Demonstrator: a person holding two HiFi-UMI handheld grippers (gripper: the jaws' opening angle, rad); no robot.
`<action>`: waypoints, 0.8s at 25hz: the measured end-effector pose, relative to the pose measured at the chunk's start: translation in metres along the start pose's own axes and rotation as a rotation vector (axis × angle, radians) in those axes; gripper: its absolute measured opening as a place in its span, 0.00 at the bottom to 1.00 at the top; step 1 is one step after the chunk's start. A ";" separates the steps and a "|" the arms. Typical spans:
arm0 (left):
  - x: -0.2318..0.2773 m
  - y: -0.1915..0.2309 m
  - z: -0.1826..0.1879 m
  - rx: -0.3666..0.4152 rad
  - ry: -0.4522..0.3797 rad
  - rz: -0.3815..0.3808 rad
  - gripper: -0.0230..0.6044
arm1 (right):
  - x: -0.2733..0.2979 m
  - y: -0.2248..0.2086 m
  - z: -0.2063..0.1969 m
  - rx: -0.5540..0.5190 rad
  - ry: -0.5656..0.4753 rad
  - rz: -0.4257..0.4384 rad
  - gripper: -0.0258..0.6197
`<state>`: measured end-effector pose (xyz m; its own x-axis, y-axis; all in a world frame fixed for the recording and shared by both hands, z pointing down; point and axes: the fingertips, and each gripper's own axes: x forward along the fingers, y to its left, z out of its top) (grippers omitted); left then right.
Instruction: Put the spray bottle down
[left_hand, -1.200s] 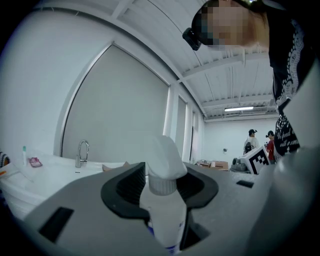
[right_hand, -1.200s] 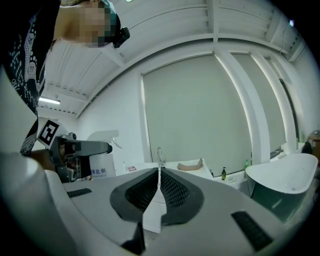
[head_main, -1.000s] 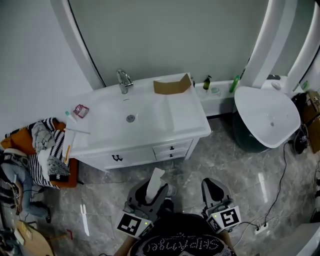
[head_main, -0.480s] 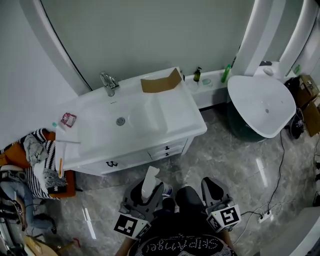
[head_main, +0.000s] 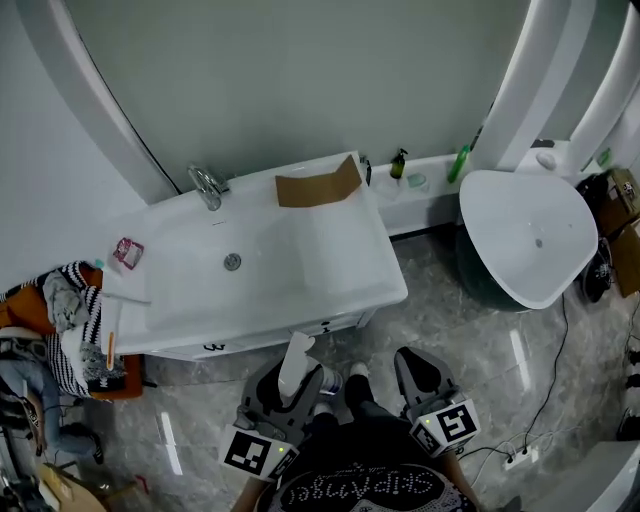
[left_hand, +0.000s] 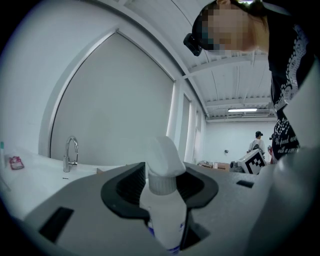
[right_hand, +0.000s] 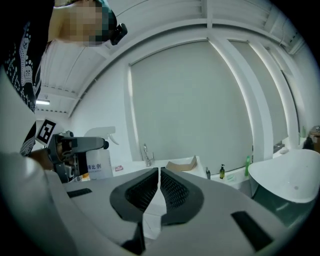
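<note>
The white spray bottle (left_hand: 162, 215) stands upright, clamped in the left hand-held gripper (left_hand: 161, 187).

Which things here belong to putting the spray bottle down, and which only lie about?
Belonging: white plastic spray bottle, left gripper holding it.
Lying about: brown cardboard piece, chrome tap, dark pump bottle, green bottle, small pink packet.

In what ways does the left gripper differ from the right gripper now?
The left gripper clamps an upright spray bottle, jaws held wide; the right gripper has its jaws nearly together, with no bottle between them. In the head view the bottle's nozzle rises above the left gripper; nothing rises above the right gripper. Both point toward the sink vanity.
</note>
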<state>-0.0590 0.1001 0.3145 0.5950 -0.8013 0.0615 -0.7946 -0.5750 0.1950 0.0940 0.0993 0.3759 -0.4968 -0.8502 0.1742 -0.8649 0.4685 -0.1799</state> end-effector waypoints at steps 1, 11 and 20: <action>0.009 0.002 0.003 0.000 -0.010 0.009 0.32 | 0.007 -0.008 0.005 -0.002 -0.006 0.011 0.08; 0.071 0.015 0.012 0.007 -0.045 0.062 0.32 | 0.048 -0.063 0.016 -0.021 0.015 0.062 0.08; 0.094 0.040 0.012 -0.030 -0.027 0.059 0.32 | 0.084 -0.074 0.020 -0.005 0.041 0.054 0.08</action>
<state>-0.0361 0.0001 0.3166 0.5438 -0.8379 0.0472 -0.8237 -0.5221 0.2212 0.1177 -0.0120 0.3843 -0.5455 -0.8131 0.2034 -0.8368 0.5150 -0.1858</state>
